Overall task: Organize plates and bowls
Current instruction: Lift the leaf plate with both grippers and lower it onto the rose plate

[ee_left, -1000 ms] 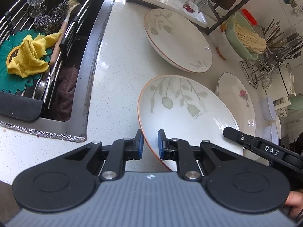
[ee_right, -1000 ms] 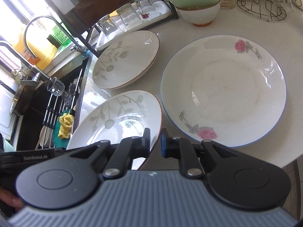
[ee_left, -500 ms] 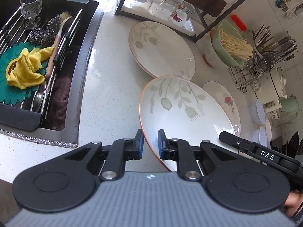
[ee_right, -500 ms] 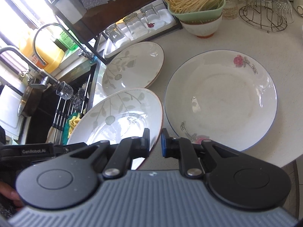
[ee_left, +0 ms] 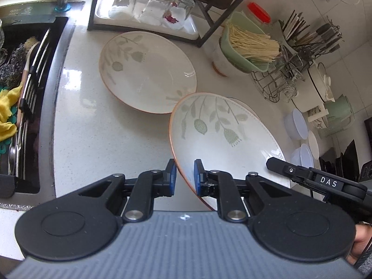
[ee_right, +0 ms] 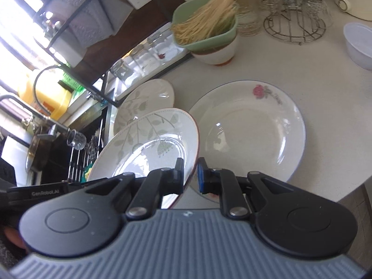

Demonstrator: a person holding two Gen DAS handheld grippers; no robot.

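**Three plates counted, one of them lifted between both tongs**

We count three plates. Two carry a leaf pattern and a brown rim; the third has a pink rose and a thin blue edge.

The held leaf plate point(ee_left: 223, 137) is up off the counter point(ee_left: 97, 137), tilted, and gripped from two sides. Our left tongs point(ee_left: 184, 174) are clamped on its near rim, one blue pad under the edge and one on the inner face. Our right tongs point(ee_right: 190, 174) are clamped on the opposite rim in the same way, with the rim passing between the pads. In the left wrist view the right tongs show at the plate's far edge as a black finger marked DAS.

The second leaf plate point(ee_left: 148, 72) lies flat on the counter, beside the sink point(ee_left: 50, 107) and in front of a dark-framed rack point(ee_left: 209, 16). The rose plate point(ee_right: 251, 130) lies flat too; in the right wrist view the held plate's edge overlaps its left side, while in the left wrist view only a sliver of it peeks out behind the held plate.

Of bowls we count one white bowl with a brown foot point(ee_right: 218, 51), carrying a green colander of noodles point(ee_right: 204, 30), and three pale plastic tubs point(ee_left: 296, 125) further right. Three upturned glasses point(ee_left: 153, 2) sit on the tray under the rack.
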